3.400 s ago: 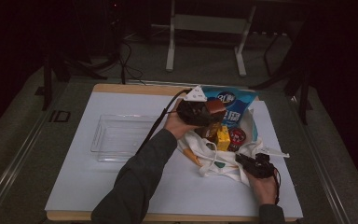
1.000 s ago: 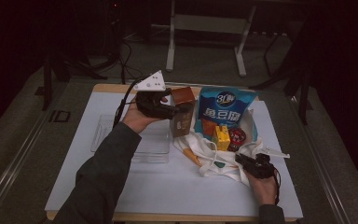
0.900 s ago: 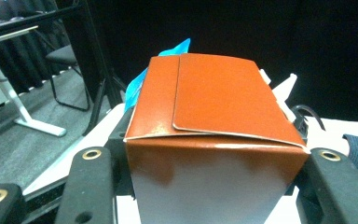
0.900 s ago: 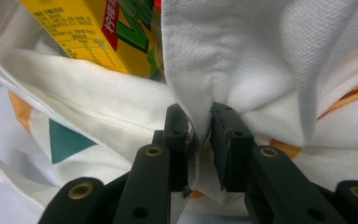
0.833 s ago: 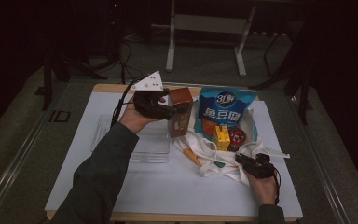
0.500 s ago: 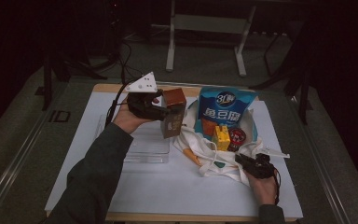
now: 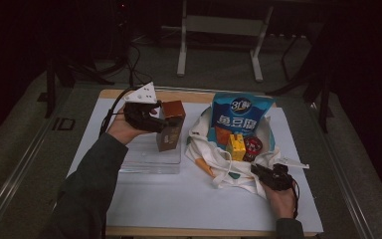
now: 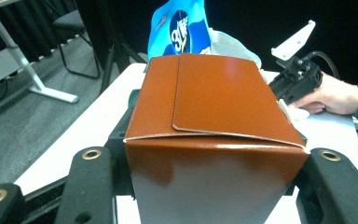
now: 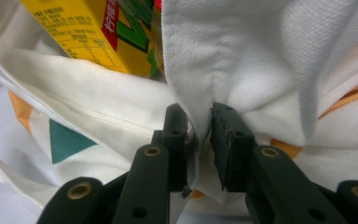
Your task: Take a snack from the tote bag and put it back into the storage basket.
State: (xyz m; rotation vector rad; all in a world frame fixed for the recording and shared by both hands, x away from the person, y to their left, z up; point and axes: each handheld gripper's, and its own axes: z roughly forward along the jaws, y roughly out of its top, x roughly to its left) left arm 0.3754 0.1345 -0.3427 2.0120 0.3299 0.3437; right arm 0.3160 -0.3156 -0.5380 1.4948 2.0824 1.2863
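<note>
One brown carton [image 7: 170, 125] sits clamped upright between the jaws of my left gripper [image 7: 151, 119], hanging over the right end of the clear plastic tray [image 7: 144, 162], its long axis near vertical, so the move I judge next is straight down. To its right, apart, the white tote bag [image 7: 214, 157] holds a blue snack pouch [image 7: 242, 115] and a yellow drink carton [image 7: 237, 147]. My right gripper [image 7: 273, 177] pinches the bag's cloth edge, well clear of the tray.

The table [image 7: 144, 209] has a white top with a wooden edge showing along the far side. A clear tray [image 7: 149, 159] lies left of its middle. A white cloth bag [image 7: 229, 172] lies toward the right edge.
</note>
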